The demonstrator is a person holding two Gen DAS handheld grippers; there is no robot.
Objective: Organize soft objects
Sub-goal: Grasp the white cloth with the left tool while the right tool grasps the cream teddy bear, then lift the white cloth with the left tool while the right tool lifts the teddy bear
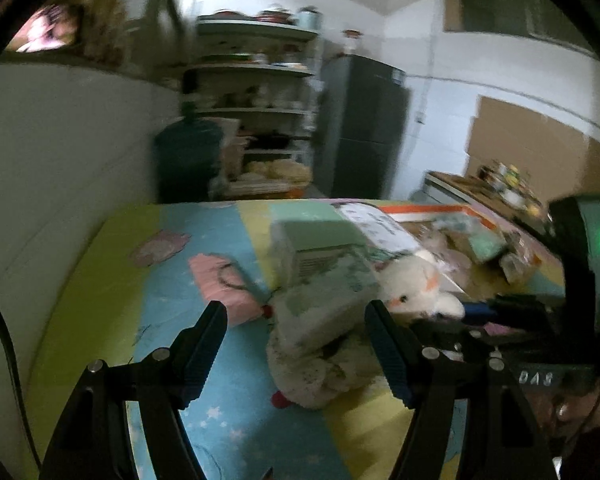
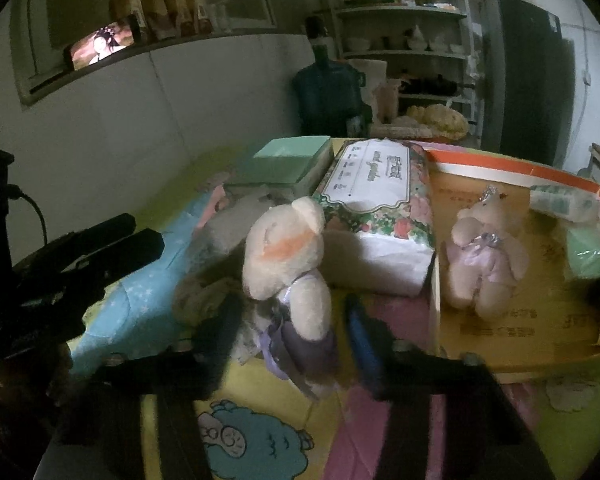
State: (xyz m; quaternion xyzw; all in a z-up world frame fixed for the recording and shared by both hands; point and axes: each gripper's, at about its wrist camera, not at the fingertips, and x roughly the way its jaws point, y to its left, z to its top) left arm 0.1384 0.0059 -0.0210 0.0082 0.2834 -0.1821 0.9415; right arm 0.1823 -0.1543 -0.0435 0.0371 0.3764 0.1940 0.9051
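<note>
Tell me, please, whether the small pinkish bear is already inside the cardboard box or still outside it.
Inside. The pinkish bear lies on the floor of the open cardboard box, within its orange-edged walls.

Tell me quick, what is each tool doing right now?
Left tool: open, holding nothing.
Right tool: around the cream teddy bear; grip cannot be told.

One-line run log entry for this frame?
step: grasp approach | right gripper: jaws around white bear, contact unclear | left gripper: jaws open, empty | lilac bear: in cardboard box
</note>
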